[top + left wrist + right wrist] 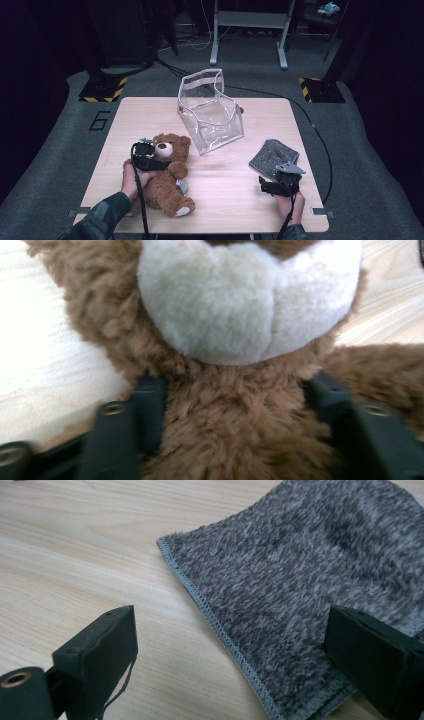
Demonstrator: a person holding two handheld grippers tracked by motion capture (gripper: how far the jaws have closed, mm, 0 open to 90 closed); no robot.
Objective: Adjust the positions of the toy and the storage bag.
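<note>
The surface [220, 175] is a pale wood-grain top with rounded corners, standing on grey carpet in a dim room; a handwritten "6" [100, 120] marks the carpet at its left edge. Beyond it, yellow-and-black striped base plates [103, 89] sit on the floor to either side, a light metal frame [248, 31] stands at the back, and a black cable [310, 125] curves around the right side. A brown teddy bear [167, 177] lies at the near left of the surface, and the left gripper [145, 156] is over its upper body; in the left gripper view the jaws press into the brown fur just under the cream muzzle [250, 300], gripping the bear. A clear plastic pouch [210, 112] stands open and tilted at the middle back of the surface. A grey knitted cloth [272, 154] lies at the near right. The right gripper [277, 182] is at its near edge, jaws spread wide, one over bare wood and the other over the cloth's stitched hem [220, 630], not pinching it.
</note>
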